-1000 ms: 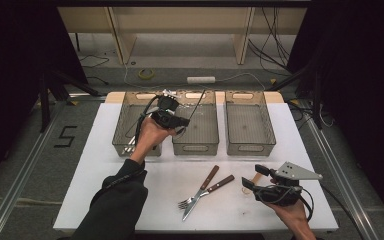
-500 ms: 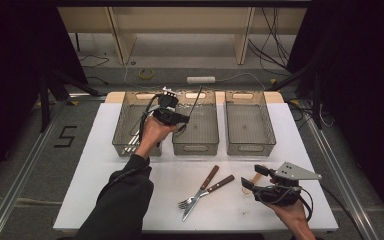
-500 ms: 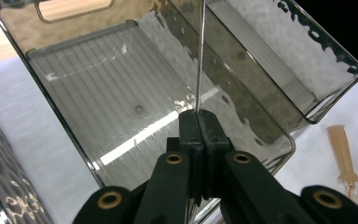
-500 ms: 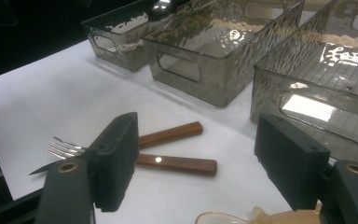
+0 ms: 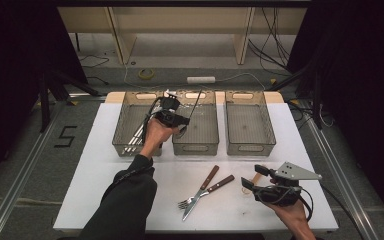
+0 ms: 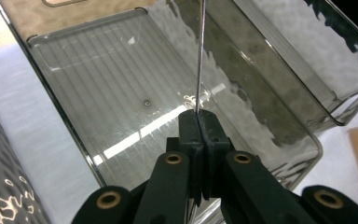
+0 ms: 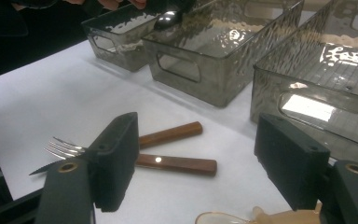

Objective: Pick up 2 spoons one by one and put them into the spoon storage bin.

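Carefully, the left hand-held gripper [image 6: 198, 122], clamped tight on a thin spoon [image 6: 200, 56], is hovering over the middle bin [image 5: 196, 142], needing a low release, the right hand-held gripper [image 7: 198, 163] idling agape.

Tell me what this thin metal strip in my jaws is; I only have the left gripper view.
Observer: It's a spoon; the right gripper view shows its bowl at the middle bin.
Operator: Say which bin already has cutlery.
Observer: The left bin holds some long pieces.
Operator: Report what lies on the table.
Observer: A fork, a knife, and a wooden spoon at the open right gripper.
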A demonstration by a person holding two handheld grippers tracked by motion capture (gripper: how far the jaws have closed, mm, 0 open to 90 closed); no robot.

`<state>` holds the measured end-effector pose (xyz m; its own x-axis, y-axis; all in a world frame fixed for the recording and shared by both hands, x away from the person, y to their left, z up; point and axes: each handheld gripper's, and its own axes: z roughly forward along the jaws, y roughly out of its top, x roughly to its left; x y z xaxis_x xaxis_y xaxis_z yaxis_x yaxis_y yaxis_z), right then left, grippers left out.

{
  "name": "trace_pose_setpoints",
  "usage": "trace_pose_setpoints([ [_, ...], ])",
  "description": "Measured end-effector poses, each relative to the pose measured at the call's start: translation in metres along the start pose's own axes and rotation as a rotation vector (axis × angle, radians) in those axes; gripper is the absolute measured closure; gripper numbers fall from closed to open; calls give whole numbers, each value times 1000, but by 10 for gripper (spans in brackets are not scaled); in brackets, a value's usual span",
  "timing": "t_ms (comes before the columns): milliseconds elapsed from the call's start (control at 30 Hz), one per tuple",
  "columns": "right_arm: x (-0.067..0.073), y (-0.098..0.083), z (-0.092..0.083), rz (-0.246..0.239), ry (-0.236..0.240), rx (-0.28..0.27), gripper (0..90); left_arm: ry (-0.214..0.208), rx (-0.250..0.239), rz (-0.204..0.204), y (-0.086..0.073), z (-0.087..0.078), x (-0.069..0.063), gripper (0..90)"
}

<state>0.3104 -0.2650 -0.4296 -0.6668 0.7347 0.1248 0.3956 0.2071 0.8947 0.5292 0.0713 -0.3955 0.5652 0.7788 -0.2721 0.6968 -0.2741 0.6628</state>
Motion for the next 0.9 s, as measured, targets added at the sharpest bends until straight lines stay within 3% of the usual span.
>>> trace_pose_setpoints([
  [367,0,0,1,0,-3,7,316,8,8,-26,-2,8,3,869],
  [533,0,0,1,2,-4,7,316,-27,12,-28,-3,4,0,735],
  [667,-1,-1,2,-3,-24,25,318,-32,-7,-30,-4,-11,-1,616],
  [767,-1,-1,3,-7,-42,44,318,-44,-16,-7,-9,-23,-2,539],
  [900,-2,-2,4,7,-67,66,318,-42,-13,14,-23,-40,-3,451],
])
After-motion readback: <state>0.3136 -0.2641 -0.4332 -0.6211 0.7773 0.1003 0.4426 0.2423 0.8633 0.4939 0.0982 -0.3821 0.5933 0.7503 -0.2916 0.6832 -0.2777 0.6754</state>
